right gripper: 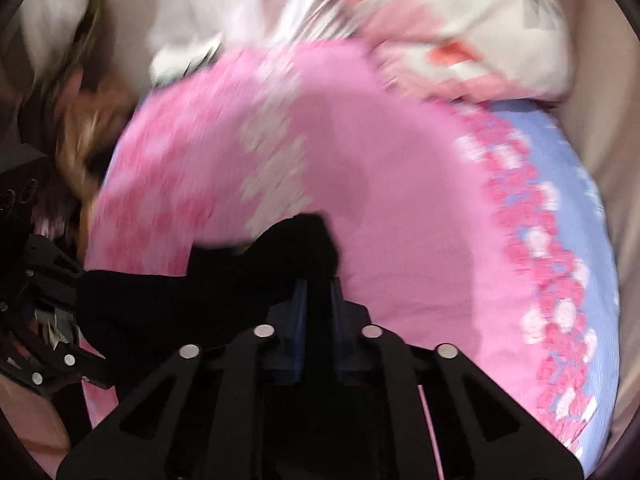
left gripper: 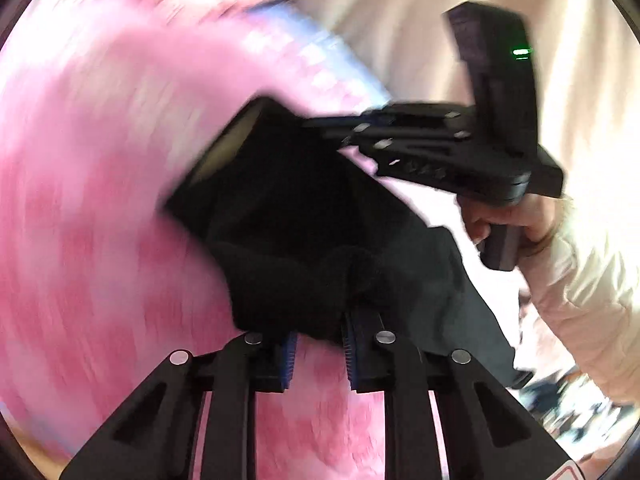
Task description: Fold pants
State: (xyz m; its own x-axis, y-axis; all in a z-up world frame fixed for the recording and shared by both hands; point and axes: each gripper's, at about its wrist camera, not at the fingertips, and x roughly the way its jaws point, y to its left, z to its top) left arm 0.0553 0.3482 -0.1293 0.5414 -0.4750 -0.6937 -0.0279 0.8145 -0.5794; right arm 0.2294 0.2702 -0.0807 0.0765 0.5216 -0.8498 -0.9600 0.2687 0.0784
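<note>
The black pants [left gripper: 304,232] hang bunched in the air over a pink patterned bed cover [left gripper: 100,200]. My left gripper [left gripper: 320,320] is shut on a fold of the pants; its blue pads [left gripper: 289,360] show below the cloth. The right gripper [left gripper: 352,136] shows in the left wrist view, held by a hand, its tips in the pants' far edge. In the right wrist view the right gripper [right gripper: 318,292] is shut on the black pants [right gripper: 224,292], which stretch left toward the left gripper [right gripper: 48,320]. Both views are motion-blurred.
The pink bed cover [right gripper: 400,220] has a blue border with pink and white squares [right gripper: 560,208]. A white and pink pillow [right gripper: 472,28] lies at the far side. The person's pale sleeve [left gripper: 580,300] is at the right of the left wrist view.
</note>
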